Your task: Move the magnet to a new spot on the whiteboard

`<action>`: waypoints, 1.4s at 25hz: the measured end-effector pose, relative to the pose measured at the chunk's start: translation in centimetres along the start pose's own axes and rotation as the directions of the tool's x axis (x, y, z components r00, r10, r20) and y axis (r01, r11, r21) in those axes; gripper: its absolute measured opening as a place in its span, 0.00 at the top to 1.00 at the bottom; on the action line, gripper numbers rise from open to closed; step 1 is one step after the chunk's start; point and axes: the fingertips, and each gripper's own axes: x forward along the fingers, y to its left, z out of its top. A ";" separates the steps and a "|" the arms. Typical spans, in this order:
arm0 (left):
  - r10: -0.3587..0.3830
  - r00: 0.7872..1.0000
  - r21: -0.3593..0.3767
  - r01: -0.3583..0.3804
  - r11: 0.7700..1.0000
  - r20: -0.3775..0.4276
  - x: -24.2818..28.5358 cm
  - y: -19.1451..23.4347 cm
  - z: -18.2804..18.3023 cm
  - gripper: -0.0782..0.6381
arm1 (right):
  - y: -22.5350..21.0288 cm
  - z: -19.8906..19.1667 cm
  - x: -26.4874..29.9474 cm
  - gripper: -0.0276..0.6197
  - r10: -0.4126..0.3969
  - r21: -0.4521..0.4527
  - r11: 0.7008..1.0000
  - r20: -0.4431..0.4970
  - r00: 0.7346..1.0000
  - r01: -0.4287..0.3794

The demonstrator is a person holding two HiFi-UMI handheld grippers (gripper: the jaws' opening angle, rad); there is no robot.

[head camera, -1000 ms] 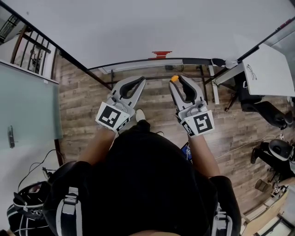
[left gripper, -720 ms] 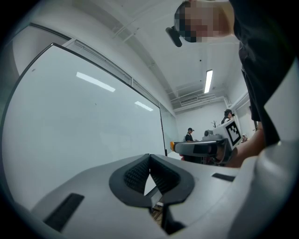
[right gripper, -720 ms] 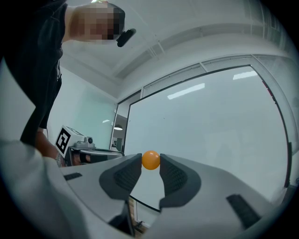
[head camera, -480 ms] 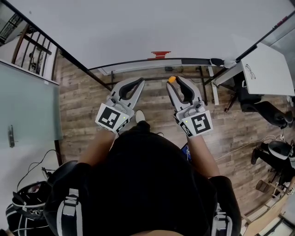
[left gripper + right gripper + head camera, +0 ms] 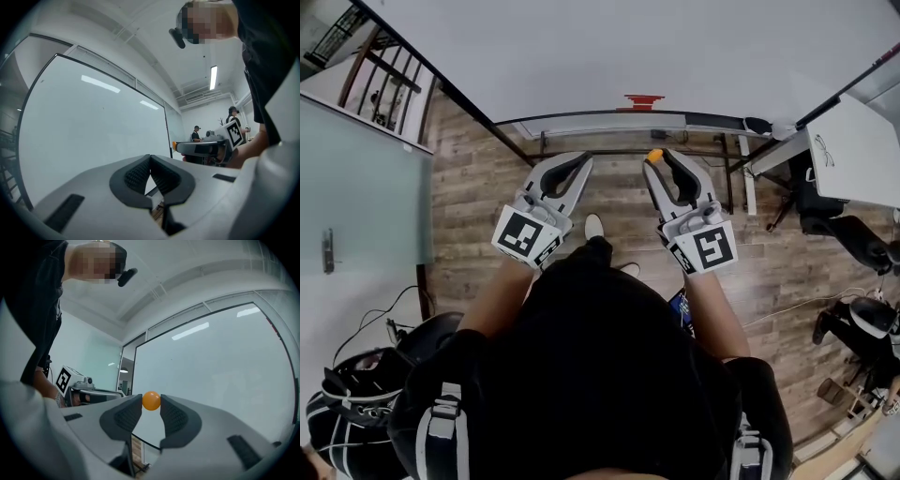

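A round orange magnet point(image 5: 151, 401) sits clamped between the tips of my right gripper point(image 5: 151, 402); in the head view the magnet point(image 5: 654, 156) shows at the tip of that gripper point(image 5: 656, 161), short of the whiteboard point(image 5: 609, 56). The whiteboard point(image 5: 211, 366) fills the area ahead in the right gripper view. My left gripper point(image 5: 580, 160) is held level beside the right one, its jaws shut with nothing between them; its own view shows the closed pads point(image 5: 150, 161) facing the whiteboard point(image 5: 93, 136).
A red object point(image 5: 643, 100) rests on the whiteboard's tray point(image 5: 600, 123). The board stand's legs reach over the wooden floor point(image 5: 487, 206). A glass partition point(image 5: 356, 216) is at left, a white table point(image 5: 858, 150) and chairs at right. People stand far off point(image 5: 197, 133).
Both grippers and the view have shifted slightly sideways along the whiteboard; the right gripper still holds the orange magnet and the left stays shut.
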 end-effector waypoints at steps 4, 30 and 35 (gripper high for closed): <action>0.032 0.999 0.004 -0.032 0.999 -0.015 -1.1 0.9 -0.3 0.88 | 0.7 -0.1 1.0 0.77 0.023 0.008 1.000 0.013 1.000 -0.023; -0.001 1.000 0.006 0.001 1.000 0.028 -4.7 25.5 -1.5 0.89 | 6.3 -1.2 24.9 0.77 -0.038 -0.047 0.998 -0.019 0.999 0.038; -0.031 0.999 -0.003 0.031 1.000 0.032 -5.2 30.0 -2.1 0.89 | 7.1 -2.3 29.4 0.77 -0.068 -0.034 0.997 -0.029 0.997 0.067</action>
